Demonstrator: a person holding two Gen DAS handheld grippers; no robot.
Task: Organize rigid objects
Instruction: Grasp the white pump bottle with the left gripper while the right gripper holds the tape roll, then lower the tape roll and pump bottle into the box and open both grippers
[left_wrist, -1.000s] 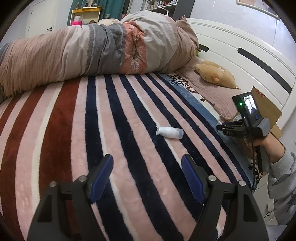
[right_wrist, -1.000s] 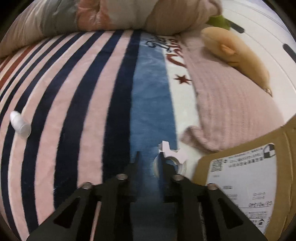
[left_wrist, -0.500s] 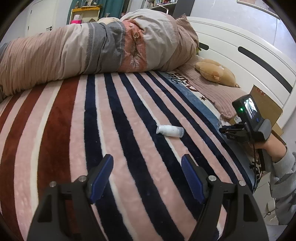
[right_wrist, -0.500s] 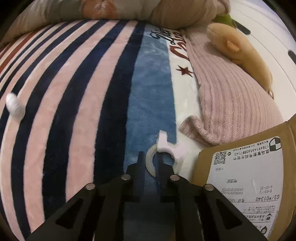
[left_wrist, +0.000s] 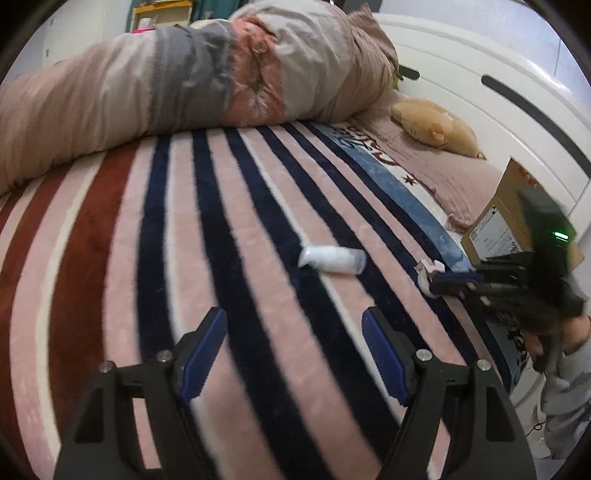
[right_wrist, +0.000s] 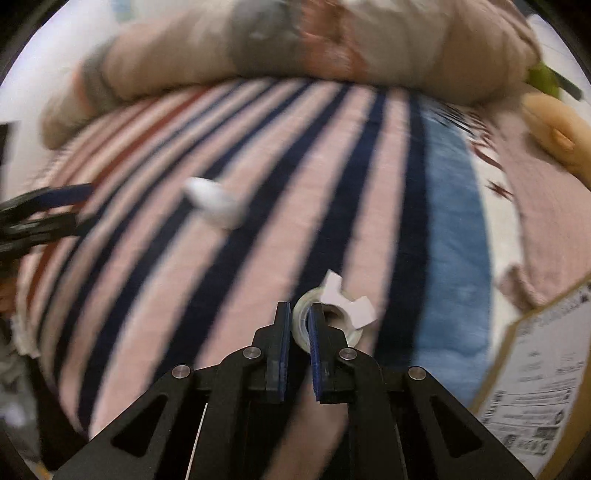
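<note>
Pinching the wall of the clear tape roll (right_wrist: 325, 317), the right gripper (right_wrist: 297, 325) had its jaws nearly closed, one pad inside the ring and one outside — half a second before they were already clamped there, having closed in from a slightly wider gap a second earlier. Since then the view had swung from the cardboard box (right_wrist: 535, 384) toward the middle of the striped blanket (right_wrist: 229, 258), and the roll looked lifted clear of the bed rather than lying on it. That suggested the pickup was done and the carry under way, though where the roll was headed could not be told.

From the left wrist view, the left gripper (left_wrist: 291, 354) hung over the blanket with its jaws well apart and nothing between them, as before. A small white bottle (left_wrist: 332, 259) lay on its side ahead of it, untouched — probably the next thing to sort. The box (left_wrist: 509, 218) stood at the bed's far edge, beside the pink knitted cover (left_wrist: 454, 177).
</note>
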